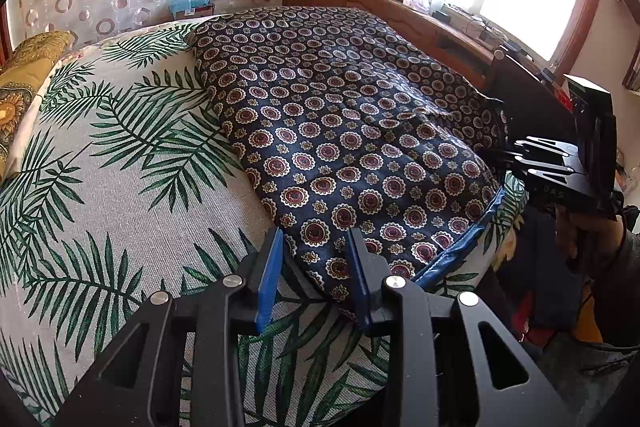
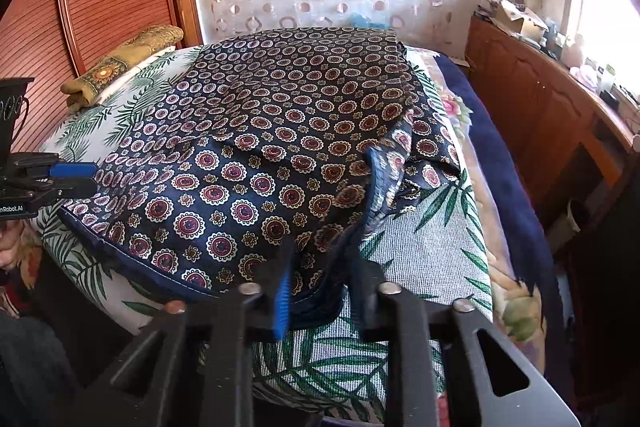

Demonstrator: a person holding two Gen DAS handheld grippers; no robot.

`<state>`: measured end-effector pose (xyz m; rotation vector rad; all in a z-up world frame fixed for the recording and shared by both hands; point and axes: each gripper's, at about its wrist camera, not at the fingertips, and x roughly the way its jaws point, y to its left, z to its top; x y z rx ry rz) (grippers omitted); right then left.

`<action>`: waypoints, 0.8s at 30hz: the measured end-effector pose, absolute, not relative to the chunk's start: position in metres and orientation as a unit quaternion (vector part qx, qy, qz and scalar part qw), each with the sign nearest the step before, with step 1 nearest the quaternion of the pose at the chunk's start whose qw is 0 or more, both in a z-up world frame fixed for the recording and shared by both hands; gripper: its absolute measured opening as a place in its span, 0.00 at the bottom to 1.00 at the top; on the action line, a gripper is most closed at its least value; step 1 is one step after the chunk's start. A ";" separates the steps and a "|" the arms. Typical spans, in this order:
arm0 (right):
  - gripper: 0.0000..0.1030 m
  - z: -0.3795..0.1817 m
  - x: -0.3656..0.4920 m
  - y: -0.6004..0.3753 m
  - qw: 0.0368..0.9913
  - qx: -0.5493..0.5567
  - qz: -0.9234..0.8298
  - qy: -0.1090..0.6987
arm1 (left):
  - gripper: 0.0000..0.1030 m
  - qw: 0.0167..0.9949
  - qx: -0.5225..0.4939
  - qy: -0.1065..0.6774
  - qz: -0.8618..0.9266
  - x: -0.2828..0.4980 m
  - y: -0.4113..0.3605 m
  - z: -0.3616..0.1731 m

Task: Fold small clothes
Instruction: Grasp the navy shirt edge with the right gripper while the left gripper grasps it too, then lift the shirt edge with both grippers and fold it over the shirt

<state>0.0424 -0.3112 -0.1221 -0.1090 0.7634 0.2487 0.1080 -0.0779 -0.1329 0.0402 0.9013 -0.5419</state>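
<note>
fold in progress: both left tool (image 1: 316, 239) and right tool (image 2: 320, 259) gape over patterned cloth (image 1: 352, 131); next, pinch its hem.

your navy medallion cloth (image 1: 352, 131) looks silky, faintly glossy; the leaf-print bedcover (image 1: 132, 187) under it is coarse, matt weave.

Leaf-print bedcover (image 1: 120, 187) bare — pillow (image 1: 28, 75) beyond.

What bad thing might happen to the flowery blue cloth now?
1. The cloth reaches the bed's edge, so a tug might slide it off.
2. Both tongs are open, left and right, so neither holds it.
3. Its right corner is rumpled, so the fold may end up crooked.
</note>
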 end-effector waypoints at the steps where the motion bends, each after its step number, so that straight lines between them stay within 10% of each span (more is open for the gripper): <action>1: 0.10 -0.122 0.043 -0.313 0.919 -0.049 0.122 0.371 | 0.32 0.865 0.019 0.430 -0.259 0.108 -0.078 -0.133; 6: 0.05 -0.124 0.042 -0.318 0.920 -0.023 0.130 0.368 | 0.32 0.864 0.016 0.430 -0.261 0.108 -0.077 -0.133; 8: 0.04 -0.123 0.041 -0.320 0.922 -0.011 0.132 0.364 | 0.10 0.858 0.013 0.436 -0.271 0.108 -0.077 -0.134; 11: 0.04 -0.119 0.037 -0.326 0.924 0.007 0.141 0.354 | 0.03 0.860 0.014 0.429 -0.275 0.105 -0.077 -0.130; 24: 0.03 -0.076 0.022 -0.340 0.942 0.033 0.161 0.292 | 0.02 0.901 -0.022 0.324 -0.288 0.098 -0.071 -0.054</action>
